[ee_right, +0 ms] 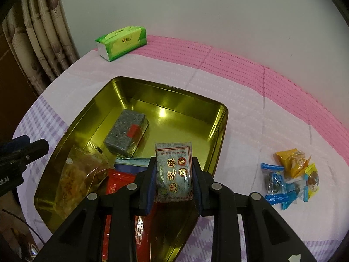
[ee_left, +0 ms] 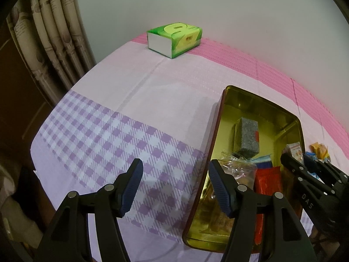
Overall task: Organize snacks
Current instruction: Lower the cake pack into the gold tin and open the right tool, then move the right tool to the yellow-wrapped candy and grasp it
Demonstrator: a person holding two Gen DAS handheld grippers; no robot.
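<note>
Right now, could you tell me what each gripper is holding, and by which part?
The right gripper is shut on a grey sesame candy packet, clamping its two long side edges at the lower half. The left gripper is open and holds nothing.

Pale wall (ee_left: pixel 218 11) — patterned curtain (ee_left: pixel 54 43)

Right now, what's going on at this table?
A person is sorting snacks into a gold tin on a pink and purple cloth. The right hand-held gripper is shut on a grey snack packet, held over the tin. A grey block, a red packet and a clear bag already lie inside. The left hand-held gripper is open and empty at the tin's edge. A small pile of wrapped sweets waits on the cloth.
</note>
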